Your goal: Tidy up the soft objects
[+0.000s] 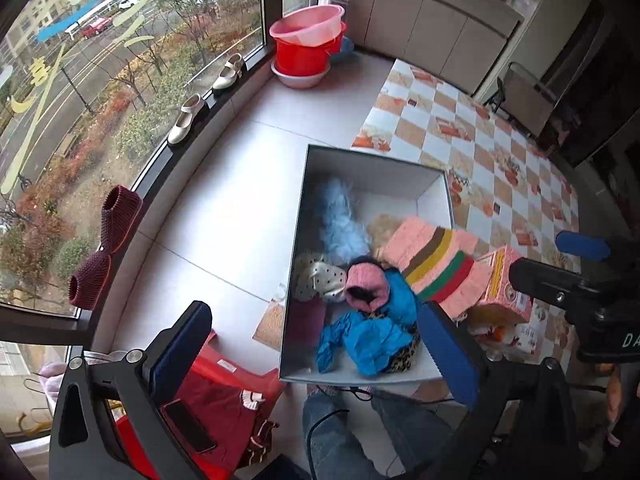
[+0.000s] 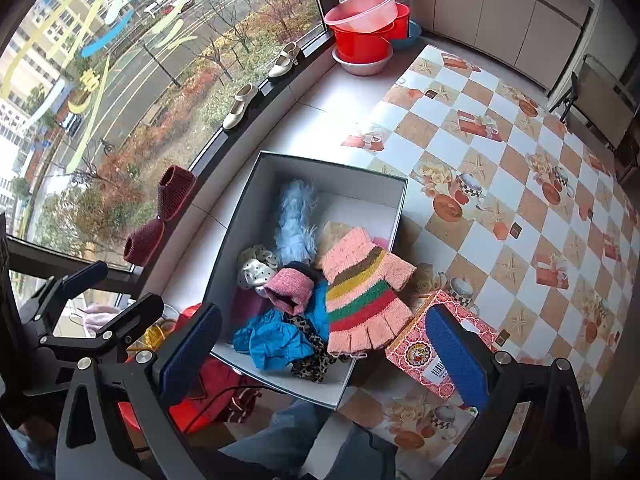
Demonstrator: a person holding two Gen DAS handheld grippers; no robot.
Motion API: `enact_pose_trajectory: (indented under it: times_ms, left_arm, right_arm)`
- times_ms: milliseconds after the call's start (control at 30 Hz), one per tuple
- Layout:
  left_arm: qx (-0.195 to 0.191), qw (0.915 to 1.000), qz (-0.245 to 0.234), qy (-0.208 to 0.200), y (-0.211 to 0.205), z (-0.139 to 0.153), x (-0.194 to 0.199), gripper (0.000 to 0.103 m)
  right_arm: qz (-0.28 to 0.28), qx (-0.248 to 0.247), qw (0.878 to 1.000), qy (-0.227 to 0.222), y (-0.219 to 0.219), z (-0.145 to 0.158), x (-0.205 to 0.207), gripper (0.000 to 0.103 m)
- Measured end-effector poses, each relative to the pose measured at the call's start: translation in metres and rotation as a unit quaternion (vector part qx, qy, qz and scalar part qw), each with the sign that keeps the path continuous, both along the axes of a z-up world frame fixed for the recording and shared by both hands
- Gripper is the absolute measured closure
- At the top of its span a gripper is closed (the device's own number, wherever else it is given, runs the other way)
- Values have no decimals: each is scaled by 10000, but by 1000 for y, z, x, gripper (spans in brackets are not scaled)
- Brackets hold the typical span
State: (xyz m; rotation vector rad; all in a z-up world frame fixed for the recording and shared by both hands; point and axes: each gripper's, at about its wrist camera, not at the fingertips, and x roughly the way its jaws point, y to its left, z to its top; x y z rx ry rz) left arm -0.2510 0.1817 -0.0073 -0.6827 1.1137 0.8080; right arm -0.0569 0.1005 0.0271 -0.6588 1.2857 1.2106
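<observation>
A grey open box (image 1: pixel 296 240) (image 2: pixel 228 240) sits on the floor holding soft items: a striped pink knit glove (image 1: pixel 436 260) (image 2: pixel 360 292) draped over its right rim, a fluffy light-blue piece (image 1: pixel 340 220) (image 2: pixel 294 224), a pink knit cuff (image 1: pixel 366 286) (image 2: pixel 290 290), crumpled blue cloth (image 1: pixel 372 336) (image 2: pixel 276 338), and a dotted white cloth (image 1: pixel 320 280) (image 2: pixel 256 266). My left gripper (image 1: pixel 316 352) is open and empty above the box's near end. My right gripper (image 2: pixel 324 356) is open and empty above the same end; it also shows in the left wrist view (image 1: pixel 560 268).
A pink patterned carton (image 1: pixel 508 288) (image 2: pixel 436 344) lies right of the box on a checkered mat (image 2: pixel 520 160). Stacked red and pink basins (image 1: pixel 308 48) (image 2: pixel 368 32) stand in the far corner. Shoes (image 2: pixel 244 106) and maroon knit slippers (image 1: pixel 104 248) (image 2: pixel 160 216) line the window sill. A red bin with clothes (image 1: pixel 224 408) is at near left.
</observation>
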Motion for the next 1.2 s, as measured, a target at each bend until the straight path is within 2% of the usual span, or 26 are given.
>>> enact_pose_trajectory:
  times_ms: [167,567,900,1200]
  left_arm:
    - [-364,9989,-153,242,-10,-8,-3,0]
    - [-540,9972,-203,469,-10,-18,-6,0]
    - [-725,9958,-379,417,-9,-25,-4,0]
    - [-687,9948,-540,523,-8,-31,2,0]
  right_arm:
    - [303,-199,9987,-357,-3,-6,-20,0]
    - [518,-500,9966,-389,-2,-16,-32,0]
    - [392,-698,9965,-257,-4,-28,-32,0]
    - [247,-832,9957,-317,-10,-36,-33,0]
